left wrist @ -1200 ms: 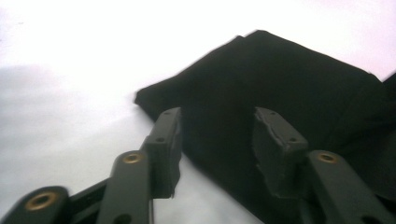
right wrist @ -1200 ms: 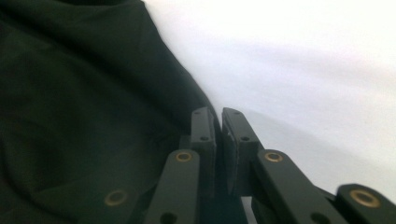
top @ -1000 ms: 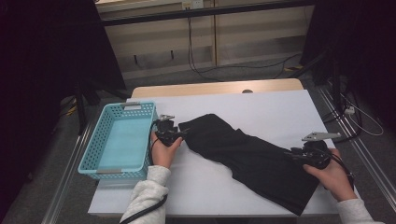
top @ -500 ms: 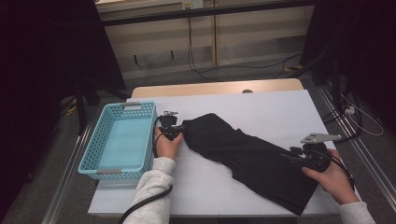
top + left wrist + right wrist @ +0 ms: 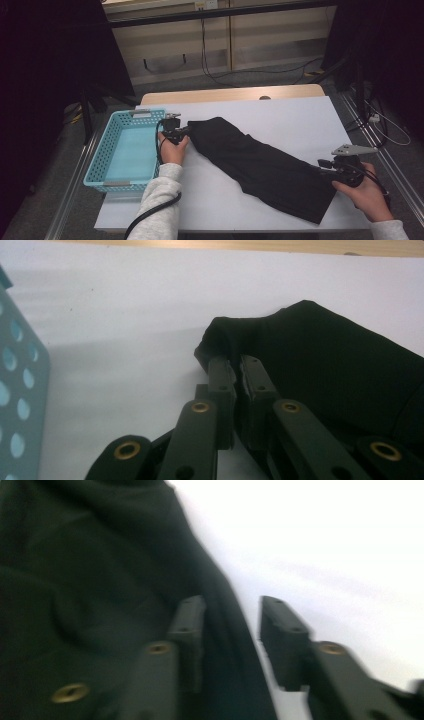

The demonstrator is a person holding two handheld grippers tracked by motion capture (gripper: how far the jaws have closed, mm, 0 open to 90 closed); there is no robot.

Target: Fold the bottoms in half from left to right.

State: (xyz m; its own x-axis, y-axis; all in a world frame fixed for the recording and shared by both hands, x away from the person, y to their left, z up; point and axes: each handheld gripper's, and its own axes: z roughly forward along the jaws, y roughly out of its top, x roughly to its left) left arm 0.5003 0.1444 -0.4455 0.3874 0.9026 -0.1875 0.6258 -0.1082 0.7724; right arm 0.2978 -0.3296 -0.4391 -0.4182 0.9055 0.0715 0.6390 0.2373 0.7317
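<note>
The left gripper (image 5: 234, 371) pinches the corner of the black garment (image 5: 260, 165); the right gripper (image 5: 231, 630), jaws closing, straddles the opposite edge unclamped. Lifting now risks one-sided slippage off the table (image 5: 300, 115).

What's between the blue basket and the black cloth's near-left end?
Left tongs, shut on the black cloth beside the blue basket, on white tabletop; clearest in the high view.

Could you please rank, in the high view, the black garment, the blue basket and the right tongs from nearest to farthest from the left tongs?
1. Black garment: its upper-left corner sits pinched in the left tongs.
2. Blue basket: just left of them, at the table's left edge.
3. Right tongs: far across at the table's right, at the garment's lower-right end.
</note>
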